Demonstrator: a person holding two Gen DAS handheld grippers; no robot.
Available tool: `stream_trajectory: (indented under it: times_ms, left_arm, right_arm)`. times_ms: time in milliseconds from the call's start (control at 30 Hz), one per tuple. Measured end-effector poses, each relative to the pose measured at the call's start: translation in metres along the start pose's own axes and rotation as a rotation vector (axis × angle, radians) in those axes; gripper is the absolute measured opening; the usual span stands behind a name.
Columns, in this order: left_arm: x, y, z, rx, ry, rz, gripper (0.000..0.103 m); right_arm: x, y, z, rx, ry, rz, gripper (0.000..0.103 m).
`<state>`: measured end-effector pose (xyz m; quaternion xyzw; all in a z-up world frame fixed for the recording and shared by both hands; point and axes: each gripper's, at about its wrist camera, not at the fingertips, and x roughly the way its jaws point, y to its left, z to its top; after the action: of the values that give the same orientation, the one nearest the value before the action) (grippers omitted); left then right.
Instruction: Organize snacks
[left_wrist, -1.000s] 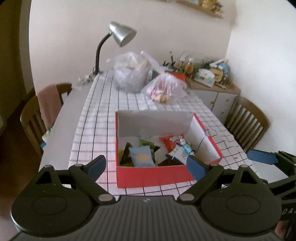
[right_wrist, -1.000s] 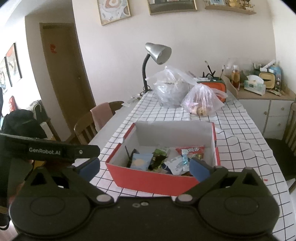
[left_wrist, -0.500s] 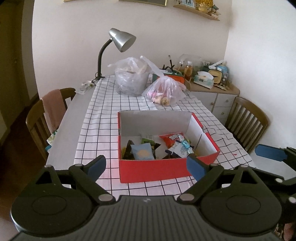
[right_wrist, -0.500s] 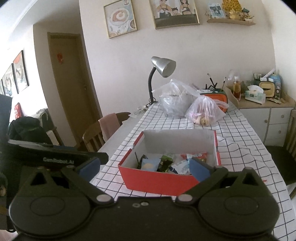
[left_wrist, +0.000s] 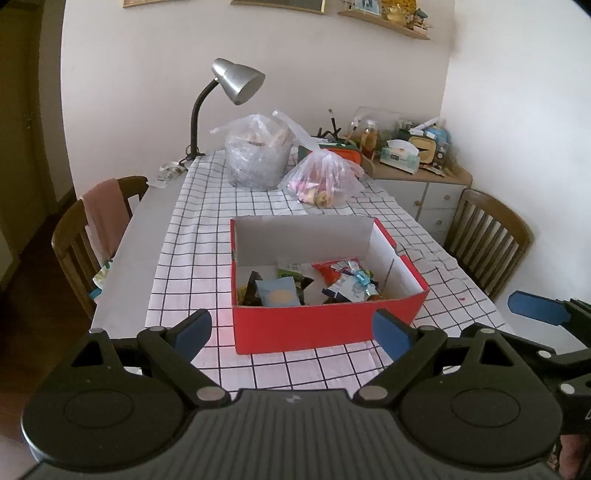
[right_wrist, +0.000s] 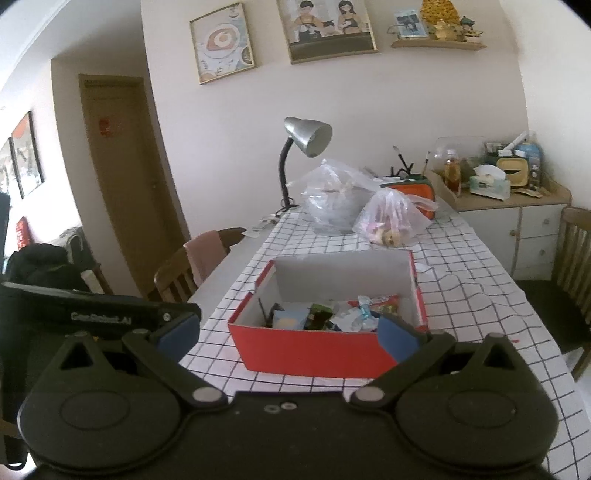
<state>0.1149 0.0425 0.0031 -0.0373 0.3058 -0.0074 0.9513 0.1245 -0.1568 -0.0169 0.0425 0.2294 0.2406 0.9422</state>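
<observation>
Although both tools hang short of the red cardboard box (left_wrist: 325, 325), they sit farther back and higher than a second ago: in the earlier left-wrist view the box filled the lower centre and the wall pictures were cut off, while now the whole checked tablecloth (left_wrist: 207, 236) shows around it and the frames above come into sight. The left gripper (left_wrist: 291, 330) has its jaws spread wide with nothing between them, just as before, and the right gripper (right_wrist: 288, 332) is equally wide and empty. From the left view, one blue pad of the right tool shows off to the box's right, clear of the carton.

The snack packets (left_wrist: 310, 286) lie in a loose heap inside the box, against its near wall: a pale blue pouch (left_wrist: 277, 293) toward the left, a red packet (left_wrist: 334, 267) and a blue-and-white wrapper (left_wrist: 352, 284) toward the right. Their arrangement matches the earlier pictures; nothing has been lifted or shifted. Beyond the box stand two tied plastic bags (left_wrist: 258, 155), well apart from it, with a desk lamp (left_wrist: 236, 83) behind them.

The retreat, with empty jaws and an untouched heap, reads as a withdrawal rather than an approach. Either the packing into the box is done, or the hands are resetting before another pick; I judge the former more likely, since no loose packet lies on the cloth near the box.
</observation>
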Motion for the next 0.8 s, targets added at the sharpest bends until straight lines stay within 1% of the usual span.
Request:
stream_trajectory:
  times_ms: [167,333,567,800]
  left_arm:
    - [-0.0038,-0.0039,-0.0015,0.019,-0.01,0.008,0.094]
    - [-0.0043,-0.004,-0.0019,0.018,-0.004,-0.002,0.094]
    - [-0.0088,-0.0055,-0.0035,0.025,-0.018,-0.012,0.094]
    - [-0.0078,-0.005,-0.004,0.02,0.01,-0.045,0.094]
  right_arm:
    - [-0.0031,0.002,-0.0027,-0.004,-0.007,0.004,0.103]
    - [-0.0057,0.0034,-0.004,-0.004,-0.015,0.003,0.103]
    - [-0.0088,0.0022,-0.0052,0.0,-0.026,0.003,0.103]
    - [-0.0106,0.0031,-0.006,-0.005,-0.032,0.006,0.103]
